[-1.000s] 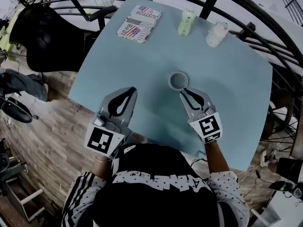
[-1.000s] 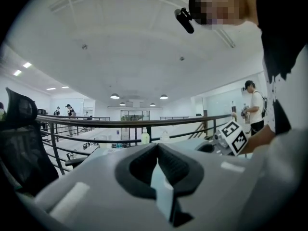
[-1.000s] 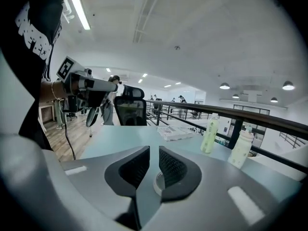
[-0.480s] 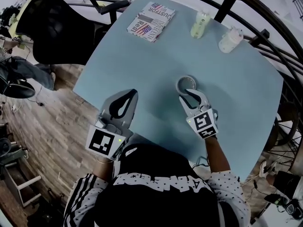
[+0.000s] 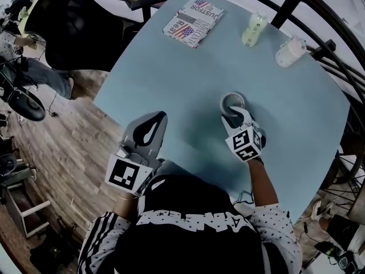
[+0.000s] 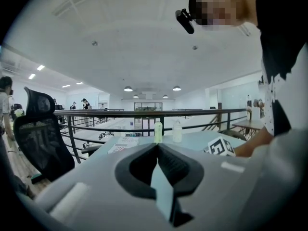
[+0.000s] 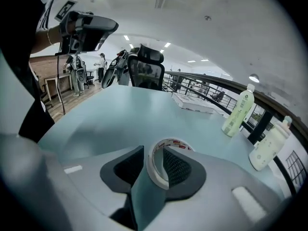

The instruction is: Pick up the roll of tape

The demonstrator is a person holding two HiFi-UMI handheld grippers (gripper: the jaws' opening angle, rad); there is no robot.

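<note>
White tape roll (image 7: 155, 171), near wall between right gripper (image 7: 154, 150) jaws, just opened wide

Right gripper (image 5: 233, 117) angled down, jaws just opening astride roll of tape (image 7: 153, 169), left gripper (image 6: 157, 147) apparently shut

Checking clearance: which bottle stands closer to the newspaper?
The pale green bottle; the white bottle stands farther from the newspaper.
</note>
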